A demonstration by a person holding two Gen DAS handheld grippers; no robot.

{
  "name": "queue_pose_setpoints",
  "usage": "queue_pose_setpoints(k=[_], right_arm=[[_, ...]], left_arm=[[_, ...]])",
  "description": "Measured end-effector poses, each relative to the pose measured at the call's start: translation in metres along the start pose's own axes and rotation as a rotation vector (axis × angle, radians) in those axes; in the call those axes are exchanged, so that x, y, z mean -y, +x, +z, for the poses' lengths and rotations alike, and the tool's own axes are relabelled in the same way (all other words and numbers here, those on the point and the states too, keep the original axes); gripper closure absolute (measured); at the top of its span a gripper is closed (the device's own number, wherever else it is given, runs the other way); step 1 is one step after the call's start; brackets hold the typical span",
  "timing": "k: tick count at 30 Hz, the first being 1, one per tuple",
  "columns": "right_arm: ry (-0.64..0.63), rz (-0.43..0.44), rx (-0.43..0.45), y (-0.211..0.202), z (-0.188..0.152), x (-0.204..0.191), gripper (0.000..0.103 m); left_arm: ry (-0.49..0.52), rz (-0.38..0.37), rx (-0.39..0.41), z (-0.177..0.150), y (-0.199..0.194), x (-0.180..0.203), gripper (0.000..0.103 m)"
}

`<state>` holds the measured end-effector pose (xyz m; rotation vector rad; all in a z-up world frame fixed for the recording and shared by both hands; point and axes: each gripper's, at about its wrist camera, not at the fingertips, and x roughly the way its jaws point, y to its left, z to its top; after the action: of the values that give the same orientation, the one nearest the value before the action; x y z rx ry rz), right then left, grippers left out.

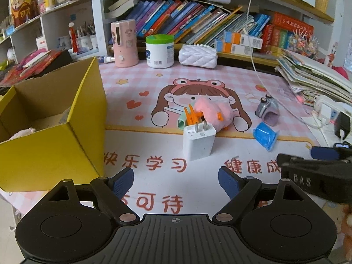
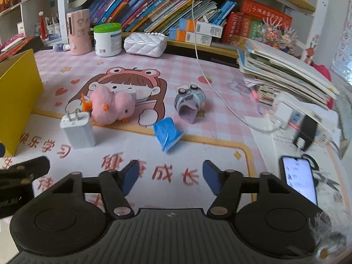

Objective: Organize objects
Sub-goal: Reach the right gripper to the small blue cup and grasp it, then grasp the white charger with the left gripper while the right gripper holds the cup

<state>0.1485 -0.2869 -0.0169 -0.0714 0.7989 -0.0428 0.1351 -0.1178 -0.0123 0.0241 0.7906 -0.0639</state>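
Note:
A white plug charger (image 1: 199, 139) (image 2: 78, 132) lies on the desk mat, with a pink plush duck (image 1: 214, 113) (image 2: 110, 106) and an orange clip (image 1: 192, 115) (image 2: 85, 103) just behind it. A blue packet (image 1: 265, 135) (image 2: 168, 134) and a grey toy car (image 1: 267, 109) (image 2: 190, 102) lie to the right. A yellow cardboard box (image 1: 50, 140) (image 2: 19, 92) stands open at the left with something pale inside. My left gripper (image 1: 176, 181) is open and empty, short of the charger. My right gripper (image 2: 171, 175) is open and empty, short of the blue packet.
A pink canister (image 1: 125, 43), a green-lidded tub (image 1: 160, 50) and a white quilted case (image 1: 198, 55) stand at the back under bookshelves. A paper stack (image 2: 286, 74), power strip (image 2: 286, 112), white cable (image 2: 211, 83) and lit phone (image 2: 299, 178) crowd the right side.

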Motion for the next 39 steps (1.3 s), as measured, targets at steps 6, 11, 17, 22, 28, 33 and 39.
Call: queue_pose_setpoints(k=[6,11,17,22,28,33,39], right_arm=[[-0.013,0.03,0.007,0.033,0.019,0.013,0.055],[-0.078,0.066,0.019,0.06,0.033,0.013,0.055],[-0.099,0.087,-0.049,0.091,0.04,0.015,0.063],[-0.09,0.116,-0.061,0.097,0.039,0.016,0.071],[-0.066,0.133,-0.034,0.082,0.038,0.02,0.078],[0.009,0.11,-0.018,0.054,0.038,0.035,0.078],[0.003,0.062,0.027,0.026,0.028,0.044,0.078]], left_arm=[[-0.013,0.036,-0.016,0.006,0.011,0.006,0.017],[0.0,0.049,-0.034,0.009,0.019,0.012,0.017],[0.008,0.055,-0.029,0.011,0.02,0.015,0.017],[-0.009,0.06,-0.029,0.012,0.021,0.014,0.017],[-0.016,0.049,-0.032,0.014,0.026,0.019,0.017],[-0.033,0.061,-0.047,0.018,0.037,0.025,0.018],[-0.055,0.083,-0.038,0.024,0.05,0.035,0.019]])
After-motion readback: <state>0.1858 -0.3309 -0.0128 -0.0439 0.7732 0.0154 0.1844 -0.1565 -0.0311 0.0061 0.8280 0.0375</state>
